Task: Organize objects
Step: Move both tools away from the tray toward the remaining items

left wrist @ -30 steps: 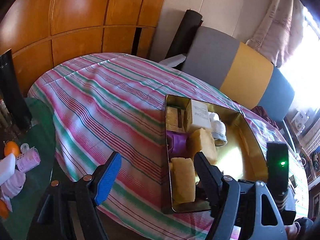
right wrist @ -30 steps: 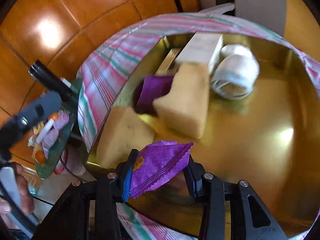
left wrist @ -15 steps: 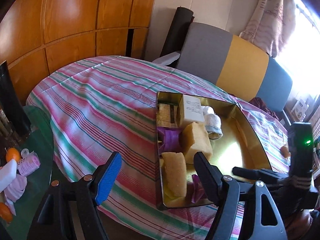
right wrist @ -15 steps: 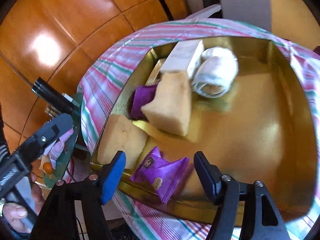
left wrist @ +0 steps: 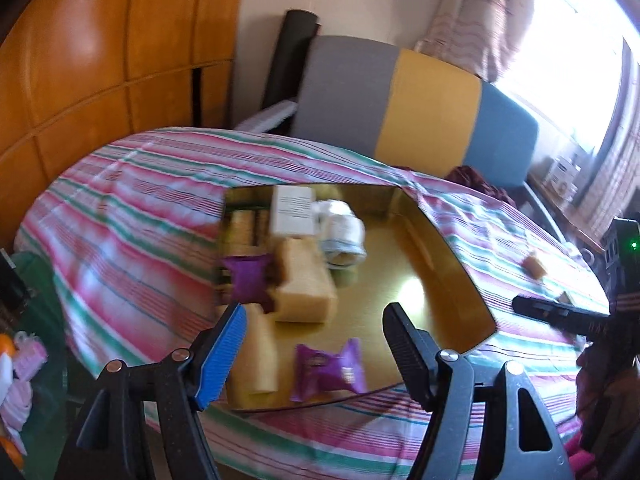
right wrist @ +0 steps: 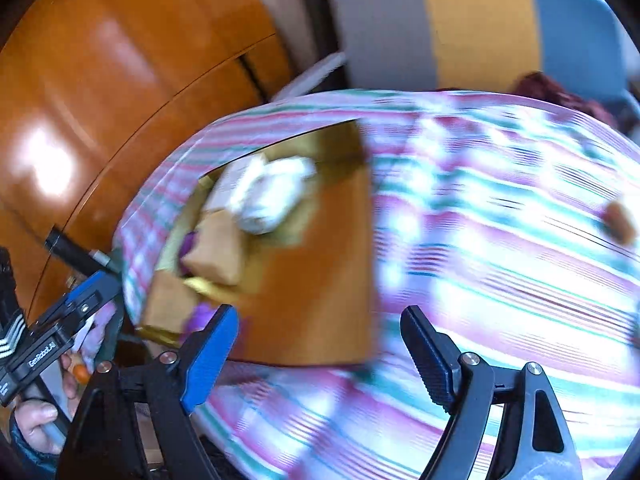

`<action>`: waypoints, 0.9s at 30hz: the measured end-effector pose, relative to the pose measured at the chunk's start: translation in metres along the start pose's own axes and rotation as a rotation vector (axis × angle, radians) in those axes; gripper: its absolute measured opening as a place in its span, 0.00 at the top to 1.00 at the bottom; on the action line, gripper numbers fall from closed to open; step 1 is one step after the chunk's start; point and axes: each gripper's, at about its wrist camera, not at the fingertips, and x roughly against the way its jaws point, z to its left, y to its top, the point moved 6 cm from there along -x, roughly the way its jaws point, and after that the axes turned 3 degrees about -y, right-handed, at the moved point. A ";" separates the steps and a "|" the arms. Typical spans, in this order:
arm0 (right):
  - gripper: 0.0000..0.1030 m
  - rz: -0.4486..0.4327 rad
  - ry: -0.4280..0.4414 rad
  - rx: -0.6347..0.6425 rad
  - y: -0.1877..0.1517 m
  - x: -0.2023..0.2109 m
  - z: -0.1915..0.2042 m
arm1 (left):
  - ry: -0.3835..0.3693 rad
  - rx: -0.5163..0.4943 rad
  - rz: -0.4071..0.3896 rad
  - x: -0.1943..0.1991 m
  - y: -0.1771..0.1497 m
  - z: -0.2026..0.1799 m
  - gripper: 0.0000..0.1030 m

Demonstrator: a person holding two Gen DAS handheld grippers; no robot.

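Right gripper [right wrist: 318, 354]: jaws opening, nothing between them, above the striped cloth [right wrist: 500, 280]. Left gripper [left wrist: 314, 354]: jaws wide but closing a little, also empty, over the gold tray [left wrist: 440, 264]. Purple packet [left wrist: 328, 368] already inside the tray, at 6 o'clock. Next likely target: the small brown block [right wrist: 620, 222] on the cloth, at 3 o'clock of the tray. Better to approach slowly, centre the block between the pads, then close.

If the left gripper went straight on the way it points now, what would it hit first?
Probably the gold tray: the left gripper, its jaws closing with nothing between them, aims down at the tray's near end, about where the purple packet lies. Depth is unclear, so packet or bare tray floor could come first.
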 end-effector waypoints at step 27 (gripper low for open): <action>0.16 -0.383 -0.438 -1.027 -0.083 0.183 -0.373 | -0.377 -0.651 0.245 -0.083 -0.055 -0.307 0.36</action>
